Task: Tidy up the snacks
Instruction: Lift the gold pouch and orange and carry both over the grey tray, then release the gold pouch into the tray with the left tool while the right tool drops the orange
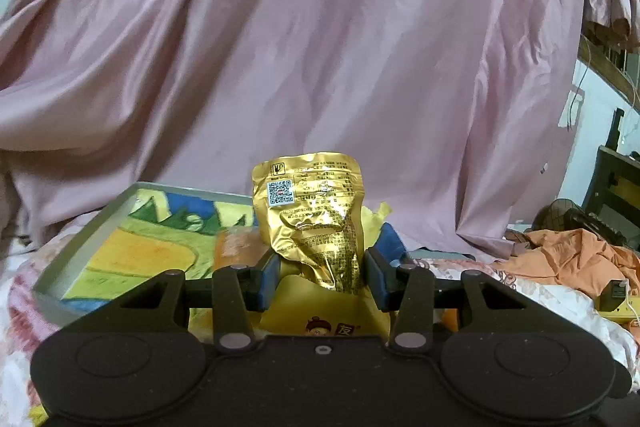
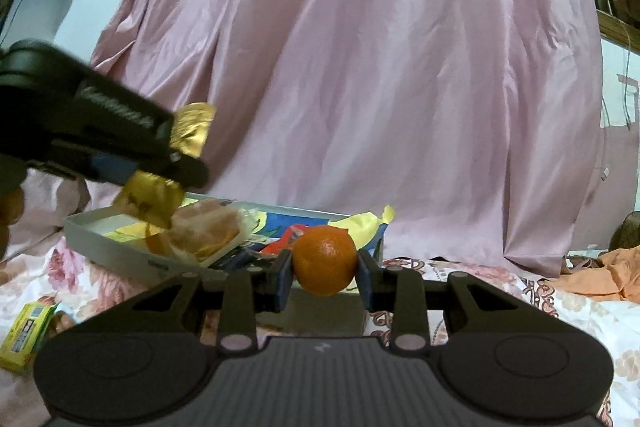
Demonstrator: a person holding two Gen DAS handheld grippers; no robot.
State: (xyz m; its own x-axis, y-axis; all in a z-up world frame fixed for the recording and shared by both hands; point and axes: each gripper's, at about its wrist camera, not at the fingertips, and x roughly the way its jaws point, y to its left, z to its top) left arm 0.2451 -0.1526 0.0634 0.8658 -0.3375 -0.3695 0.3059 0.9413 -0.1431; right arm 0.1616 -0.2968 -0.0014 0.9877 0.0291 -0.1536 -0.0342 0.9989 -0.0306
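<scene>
Between the blue pads of the left tongs (image 1: 320,277) stands a crumpled gold snack pouch (image 1: 314,223), upright, with a small square code label near its top. The pads press on its lower part from both sides, so the left tongs are clamped on the pouch. It is lifted above a shallow grey tray (image 1: 80,247) with a colourful printed bottom in yellow, green and blue. Just under the pouch lies a yellow packet (image 1: 320,311) with a small cartoon figure on it.

The right tongs (image 2: 325,275) are clamped on a round orange (image 2: 325,261), which sits between the two blue pads and touches both. Behind the orange the same tray (image 2: 108,247) holds several wrapped snacks: a clear bag with something orange inside (image 2: 208,231), a red wrapper and a pale yellow wrapper (image 2: 368,225) near its far right corner. At the left of the right wrist view the left tongs (image 2: 160,151) appear from the side, above the near left part of the tray, with the gold pouch (image 2: 192,131) in them; this part is blurred, so the grip there is perhaps less clear.

The tray rests on a bed with a flowered sheet (image 2: 500,279). A small yellow-green box (image 2: 24,331) lies on the sheet, left of the tray and apart from it. A big pink cloth (image 1: 320,47) hangs behind, and an orange garment (image 1: 572,259) lies at the right.
</scene>
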